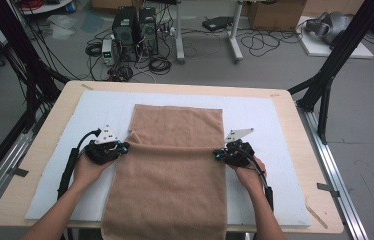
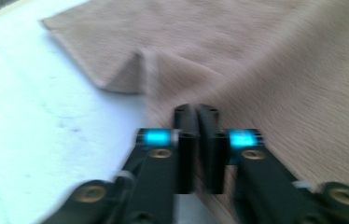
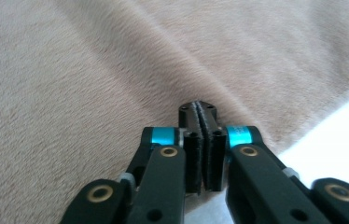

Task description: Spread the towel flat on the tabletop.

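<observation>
Tan fabric: a towel (image 1: 175, 170) with a soft, short nap, oblong, lying lengthwise down the middle of the table (image 1: 295, 150).
Surface under it: a white mat (image 1: 260, 115), smooth and flat, covering most of the pale wooden top.
Fold: a raised ridge runs straight across the towel from one gripper to the other; the far part lies flat on the mat beyond it.
Near end: hangs over the table's near edge and is cut off by the bottom of the high view.
Left gripper (image 1: 120, 148): black with blue lights, at the towel's left edge; jaws pressed together on the cloth.
Right gripper (image 1: 220, 153): same build, at the right edge; jaws pinching the cloth between ribbed black pads (image 3: 196, 140).
Plates: a grey three-cornered plate tops each gripper.
Left gripper view: blurred; the towel (image 2: 266, 60) rises in a soft crease ahead of the left gripper (image 2: 197, 112), its corner resting on the mat (image 2: 46, 116).
Right gripper view: the towel's (image 3: 93, 84) fuzzy pile shows diagonal ripples around the right gripper (image 3: 198, 109).
Hard to tell: how much cloth sits between the jaws.
</observation>
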A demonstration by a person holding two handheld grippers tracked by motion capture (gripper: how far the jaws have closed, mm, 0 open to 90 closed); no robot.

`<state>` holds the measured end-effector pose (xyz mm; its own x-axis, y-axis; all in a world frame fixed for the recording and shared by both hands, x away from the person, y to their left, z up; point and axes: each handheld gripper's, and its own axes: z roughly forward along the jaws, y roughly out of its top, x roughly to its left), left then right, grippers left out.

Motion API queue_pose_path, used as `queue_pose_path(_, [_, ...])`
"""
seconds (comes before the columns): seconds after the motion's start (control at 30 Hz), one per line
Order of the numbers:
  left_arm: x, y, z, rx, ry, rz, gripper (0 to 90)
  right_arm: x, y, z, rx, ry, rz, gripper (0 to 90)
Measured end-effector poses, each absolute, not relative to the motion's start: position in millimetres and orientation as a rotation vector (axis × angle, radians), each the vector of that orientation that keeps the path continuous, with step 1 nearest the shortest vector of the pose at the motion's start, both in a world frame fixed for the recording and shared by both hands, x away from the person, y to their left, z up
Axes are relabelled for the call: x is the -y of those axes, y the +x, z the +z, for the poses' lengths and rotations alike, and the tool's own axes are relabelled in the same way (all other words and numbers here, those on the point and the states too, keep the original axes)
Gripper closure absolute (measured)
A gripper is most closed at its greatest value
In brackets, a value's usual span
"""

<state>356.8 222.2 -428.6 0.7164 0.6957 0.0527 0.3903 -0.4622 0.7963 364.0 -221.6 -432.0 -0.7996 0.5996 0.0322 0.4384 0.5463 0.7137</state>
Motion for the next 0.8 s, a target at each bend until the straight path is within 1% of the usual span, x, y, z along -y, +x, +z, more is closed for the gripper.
queue_pose_path(0.07, [-227, 350, -423, -0.795, 2.076, 0.457, 71.3, 223, 358, -426, -2.559, 0.848, 1.14, 77.1])
queue_pose_path(0.17, [-230, 330, -414, -0.694, 2.067, 0.432, 69.1, 219, 338, -416, -2.579, 0.722, 1.23, 73.7])
queue_pose_path(0.27, [-227, 309, -416, -0.605, 2.122, 0.359, 68.8, 208, 317, -414, -2.684, 0.579, 1.285, 69.3])
queue_pose_path(0.37, [-222, 292, -426, -0.555, 2.185, 0.263, 66.5, 197, 299, -424, -2.779, 0.501, 1.256, 66.1])
queue_pose_path(0.43, [-219, 283, -434, -0.533, 2.198, 0.226, 63.4, 194, 292, -433, -2.82, 0.498, 1.234, 66.2])
queue_pose_path(0.5, [-216, 279, -444, -0.541, 2.242, 0.209, 62.6, 193, 289, -442, -2.845, 0.51, 1.206, 69.4])
queue_pose_path(0.53, [-218, 277, -445, -0.547, 2.213, 0.215, 64.6, 194, 288, -444, -2.816, 0.53, 1.237, 73.9])
queue_pose_path(0.57, [-220, 276, -446, -0.558, 2.198, 0.205, 71.1, 196, 287, -445, -2.81, 0.543, 1.255, 80.8])
queue_pose_path(0.6, [-222, 273, -447, -0.551, 2.187, 0.192, 81.5, 197, 287, -446, -2.811, 0.532, 1.261, 85.2])
queue_pose_path(0.63, [-222, 270, -447, -0.54, 2.192, 0.192, 85.4, 196, 285, -446, -2.812, 0.527, 1.261, 86.5])
queue_pose_path(0.73, [-225, 252, -440, -0.468, 2.214, 0.114, 86.1, 195, 277, -440, -2.891, 0.442, 1.262, 86.8])
queue_pose_path(0.8, [-229, 241, -432, -0.432, 2.203, 0.133, 84.8, 198, 265, -427, -2.879, 0.376, 1.327, 85.7])
